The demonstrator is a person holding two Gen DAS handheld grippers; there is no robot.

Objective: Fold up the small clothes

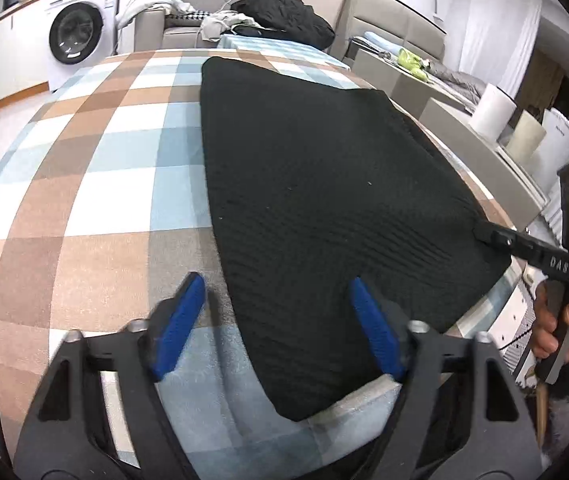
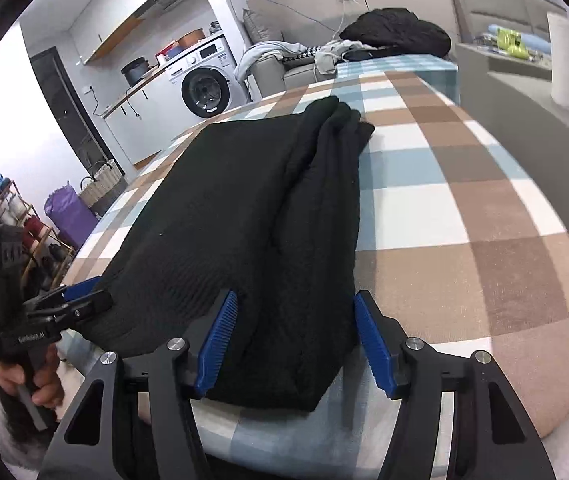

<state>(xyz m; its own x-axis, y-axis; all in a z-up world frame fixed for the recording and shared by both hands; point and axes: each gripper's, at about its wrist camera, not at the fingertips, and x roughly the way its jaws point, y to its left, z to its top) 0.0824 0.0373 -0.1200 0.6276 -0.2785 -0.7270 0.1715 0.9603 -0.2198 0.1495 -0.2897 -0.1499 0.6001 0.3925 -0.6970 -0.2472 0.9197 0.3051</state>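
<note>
One black knitted garment (image 1: pixel 316 200) lies folded on the worktop (image 1: pixel 96 208), which is covered with a checked cloth in tan, pale blue and white; its ribbed surface is flat and smooth on one half, while along the other long side a thicker layer is doubled over in soft lengthwise folds (image 2: pixel 316 216). Its near end reaches almost to the worktop's front edge. Two tools work at that near end. The left tool (image 1: pixel 276 320) points down at a slant, its blue-padded fingers (image 1: pixel 180 320) spread apart: one pad hovers over bare cloth beside the garment, the other over the garment's near left corner, neither pinching it. In the right wrist view that tool (image 2: pixel 84 300) reaches in from the side, a hand (image 2: pixel 40 388) wrapped around its grip. The right tool (image 2: pixel 296 340) is also tilted downward, its jaws spread to either side of the doubled part of the garment's near right corner, the pads (image 2: pixel 220 340) not pressing on it. A hand (image 1: pixel 556 328) holds its handle. Farther off stand one washing machine (image 1: pixel 80 28) and a grey sofa (image 1: pixel 172 20) bearing a dark heap of clothing (image 1: pixel 284 12).
</note>
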